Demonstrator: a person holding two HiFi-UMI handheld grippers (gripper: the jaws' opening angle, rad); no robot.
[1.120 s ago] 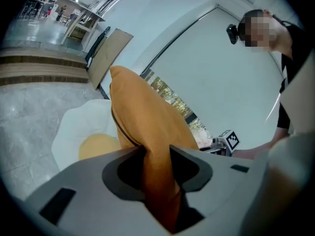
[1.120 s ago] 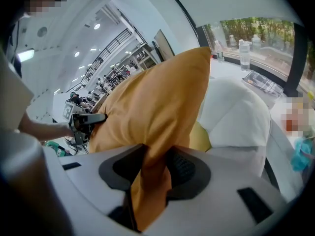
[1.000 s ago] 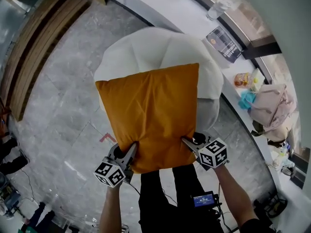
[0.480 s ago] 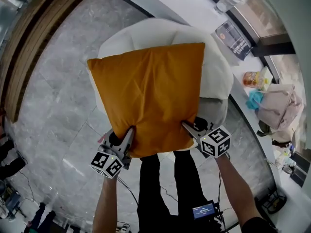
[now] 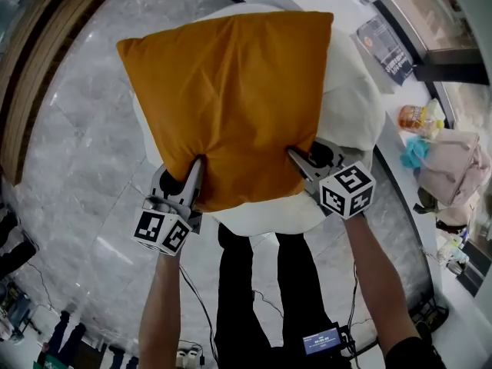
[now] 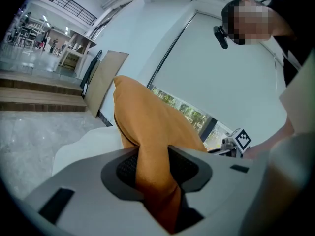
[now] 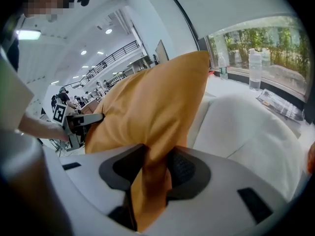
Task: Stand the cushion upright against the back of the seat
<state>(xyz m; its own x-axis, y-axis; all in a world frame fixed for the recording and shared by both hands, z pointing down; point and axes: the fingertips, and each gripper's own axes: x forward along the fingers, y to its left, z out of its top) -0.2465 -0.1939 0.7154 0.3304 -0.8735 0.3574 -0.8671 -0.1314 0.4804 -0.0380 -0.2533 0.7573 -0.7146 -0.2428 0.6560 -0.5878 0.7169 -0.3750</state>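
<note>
We're holding the square orange fabric cushion [image 5: 231,98] over the rounded white upholstered seat [image 5: 357,106], its smooth cloth creasing along the near edge. Our left gripper [image 5: 194,174] and right gripper [image 5: 297,158] each pinch that edge, jaws clamped on bunched fabric near a corner.

Left claw [image 5: 195,167], right claw [image 5: 297,157] grey — white cubes [image 5: 161,232], black square markers; black trousers [image 5: 238,298], black cable [image 5: 198,306].

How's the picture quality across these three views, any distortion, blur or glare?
Head view: fisheye bends the floor lines; the cushion is sharp. Left gripper view: black vignetted corners, mosaic patch upper right. Right gripper view: black corners, bright window.
</note>
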